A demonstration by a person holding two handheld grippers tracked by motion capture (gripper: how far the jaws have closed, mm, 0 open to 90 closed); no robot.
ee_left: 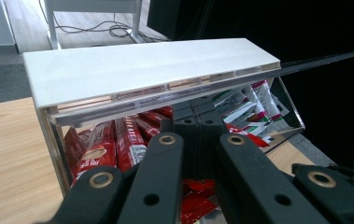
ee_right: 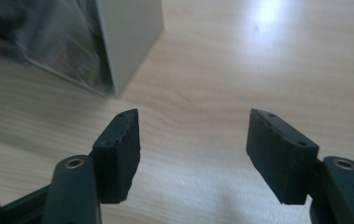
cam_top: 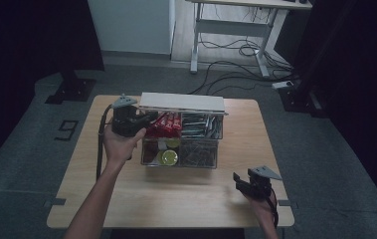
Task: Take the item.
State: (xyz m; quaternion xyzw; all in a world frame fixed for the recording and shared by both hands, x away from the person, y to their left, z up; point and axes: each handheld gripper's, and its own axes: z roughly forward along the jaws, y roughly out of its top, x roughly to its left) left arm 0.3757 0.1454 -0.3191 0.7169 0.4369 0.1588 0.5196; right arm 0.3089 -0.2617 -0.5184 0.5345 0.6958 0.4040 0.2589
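The clear organizer box (cam_top: 181, 139) sits mid-table, white lid (cam_top: 182, 103) raised — rigid, slick plastic, best held at its edge. Left gripper (cam_top: 148, 119) is closed inside among the red sachets (ee_left: 114, 144); right gripper (ee_right: 193, 149) gapes empty.

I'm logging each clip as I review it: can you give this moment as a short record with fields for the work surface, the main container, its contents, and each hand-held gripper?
surface: light wooden table
container: clear plastic compartment box with white hinged lid raised
contents: red sachets in the rear left compartment, dark silvery packets rear right, yellow-green round pieces front left
left hand-held gripper: jaws shut, tips inside the box at the red sachets, under the lid
right hand-held gripper: jaws apart, nothing between them, above bare table near the box's corner
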